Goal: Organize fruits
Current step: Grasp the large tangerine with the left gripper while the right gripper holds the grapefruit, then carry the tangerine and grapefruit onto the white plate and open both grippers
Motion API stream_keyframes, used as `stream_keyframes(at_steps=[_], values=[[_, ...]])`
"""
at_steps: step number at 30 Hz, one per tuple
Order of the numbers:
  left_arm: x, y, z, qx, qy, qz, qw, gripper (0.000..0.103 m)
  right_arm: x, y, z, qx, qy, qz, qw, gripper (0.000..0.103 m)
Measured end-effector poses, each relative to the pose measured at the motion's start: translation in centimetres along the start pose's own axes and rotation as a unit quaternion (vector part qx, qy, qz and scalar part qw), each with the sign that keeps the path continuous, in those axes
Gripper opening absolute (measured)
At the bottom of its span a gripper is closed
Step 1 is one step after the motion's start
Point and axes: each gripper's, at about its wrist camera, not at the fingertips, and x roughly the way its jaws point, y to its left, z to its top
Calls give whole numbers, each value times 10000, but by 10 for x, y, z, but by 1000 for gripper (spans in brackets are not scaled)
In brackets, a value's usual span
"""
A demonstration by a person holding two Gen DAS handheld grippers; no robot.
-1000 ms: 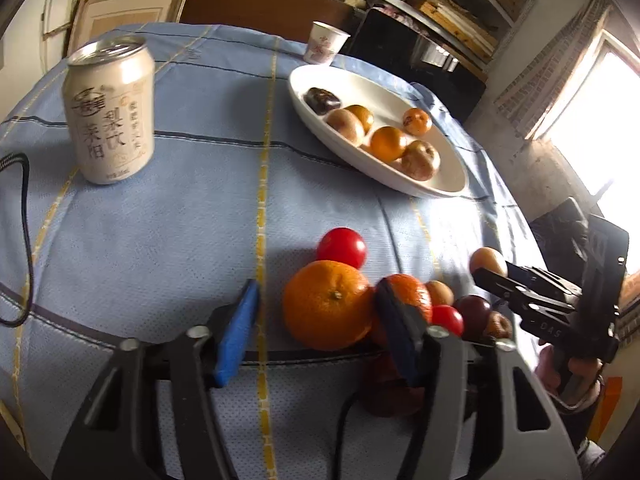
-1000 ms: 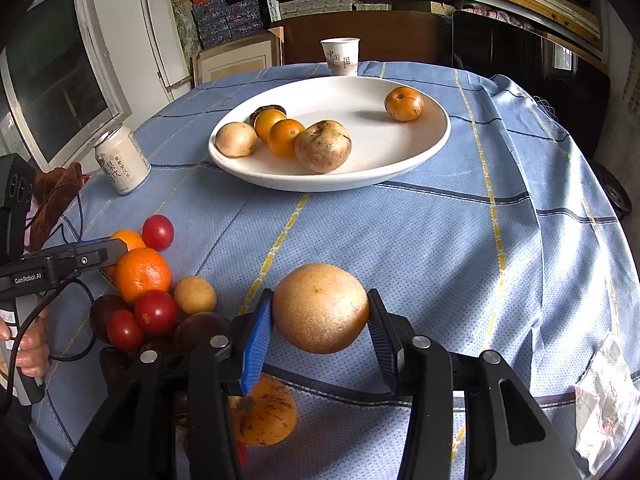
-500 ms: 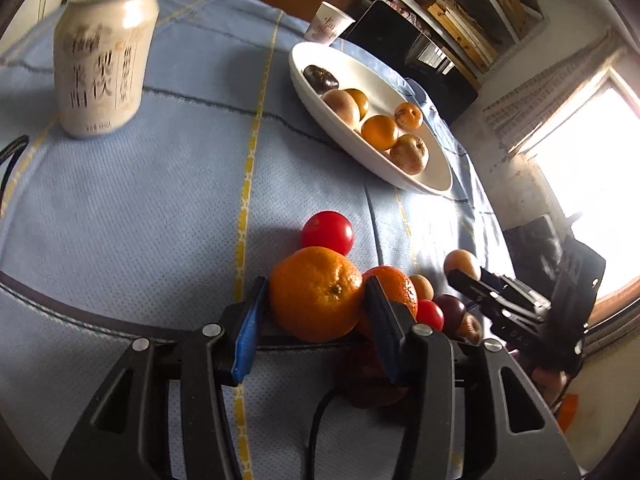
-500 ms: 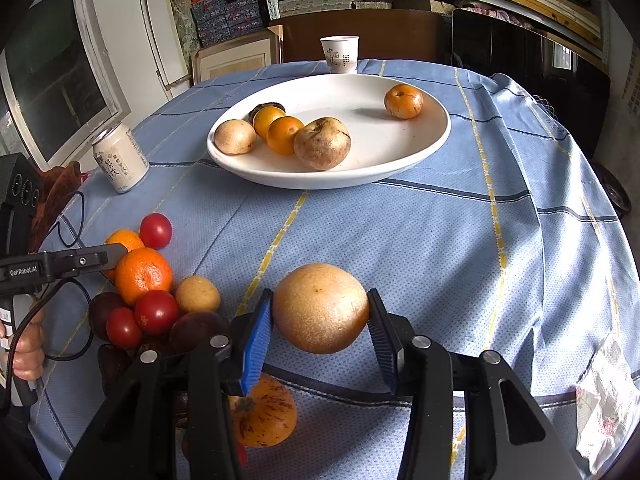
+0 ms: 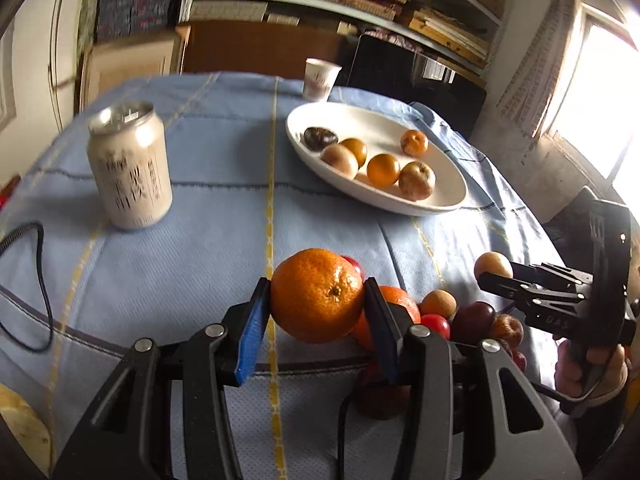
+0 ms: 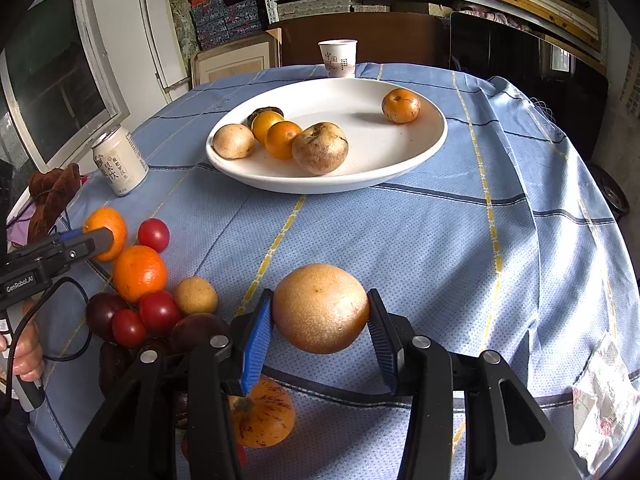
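My left gripper (image 5: 316,294) is shut on a large orange (image 5: 318,294) and holds it just above the blue tablecloth. Behind it lies the fruit pile (image 5: 440,312) of another orange, red tomatoes and dark plums. In the right wrist view that same held orange (image 6: 106,232) shows at the left, above the pile (image 6: 152,300). My right gripper (image 6: 320,312) is shut on a golden-brown pear (image 6: 320,308), held above the cloth near the front edge. The white plate (image 6: 320,188) beyond holds several fruits; it also shows in the left wrist view (image 5: 440,208).
A drink can (image 5: 130,172) stands left of the plate and a paper cup (image 6: 338,58) behind it. A black cable (image 5: 36,280) loops at the left table edge. A spotted orange fruit (image 6: 262,416) lies under my right gripper. A crumpled wrapper (image 6: 604,396) sits at the front right.
The left jaws closed from either side onto the orange, then raised it off the cloth and clear of the pile. The right gripper and its pear stayed still.
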Motion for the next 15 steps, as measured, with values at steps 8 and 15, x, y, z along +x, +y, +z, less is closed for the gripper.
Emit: stream_keyframes(at_steps=[8,15], values=[[-8,-10,26,228,101,-676,9974,46,-8,-8,8,173,-420,228,9987,47],[12,-37,74,357,110,-924,9950,46,-13,-24,51,731,-1245,351,9889,47]])
